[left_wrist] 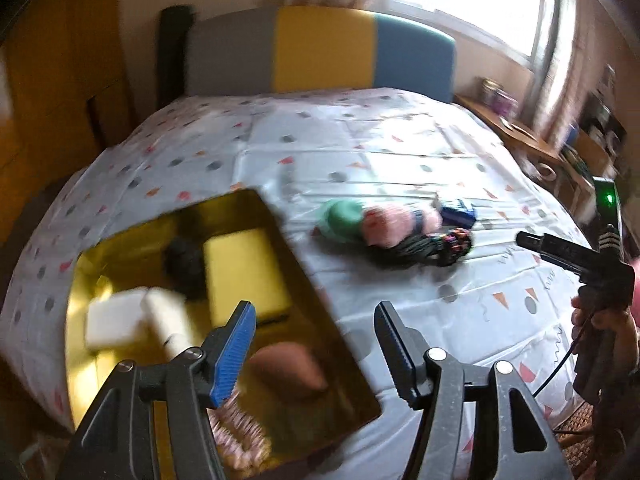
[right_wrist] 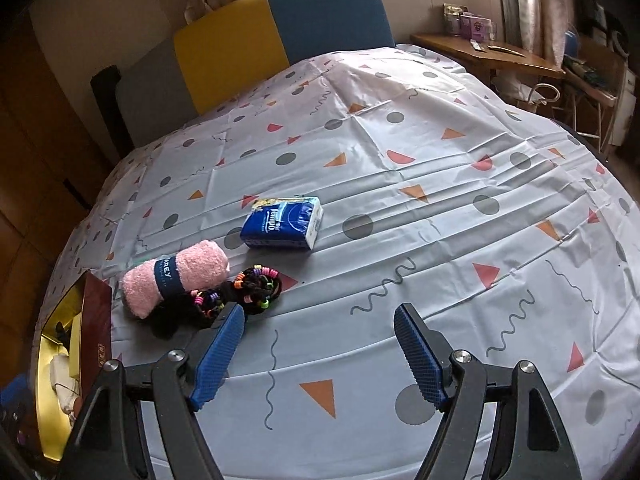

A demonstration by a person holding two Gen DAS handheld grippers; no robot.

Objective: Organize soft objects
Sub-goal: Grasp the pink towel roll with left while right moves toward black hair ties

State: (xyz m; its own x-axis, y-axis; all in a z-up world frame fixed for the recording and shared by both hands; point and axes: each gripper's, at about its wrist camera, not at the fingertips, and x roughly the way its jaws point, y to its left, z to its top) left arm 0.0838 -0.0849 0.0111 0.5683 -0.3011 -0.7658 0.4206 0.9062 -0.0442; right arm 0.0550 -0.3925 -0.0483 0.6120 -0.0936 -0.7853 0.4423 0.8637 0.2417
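Observation:
My left gripper [left_wrist: 314,312] is open and empty, hanging over the right edge of a gold-lined box [left_wrist: 320,280]. The box holds white blocks [left_wrist: 116,320], a yellow sponge [left_wrist: 244,272], a dark lump [left_wrist: 184,260], a brownish soft piece [left_wrist: 292,372] and something pink and knitted [left_wrist: 236,436]. On the bed lie a rolled pink towel with a navy band [right_wrist: 176,280], a bunch of black hair ties with coloured beads [right_wrist: 252,284] and a blue tissue pack [right_wrist: 284,222]. My right gripper [right_wrist: 320,314] is open and empty, just right of the hair ties. A green round thing [left_wrist: 342,218] sits by the towel.
The bed sheet [right_wrist: 400,200] is pale with grey dots and coloured triangles. A grey, yellow and blue headboard [right_wrist: 280,28] stands at the far end. A wooden side table [right_wrist: 480,52] with small items is at the far right. A hand [left_wrist: 600,320] holds the other gripper's handle.

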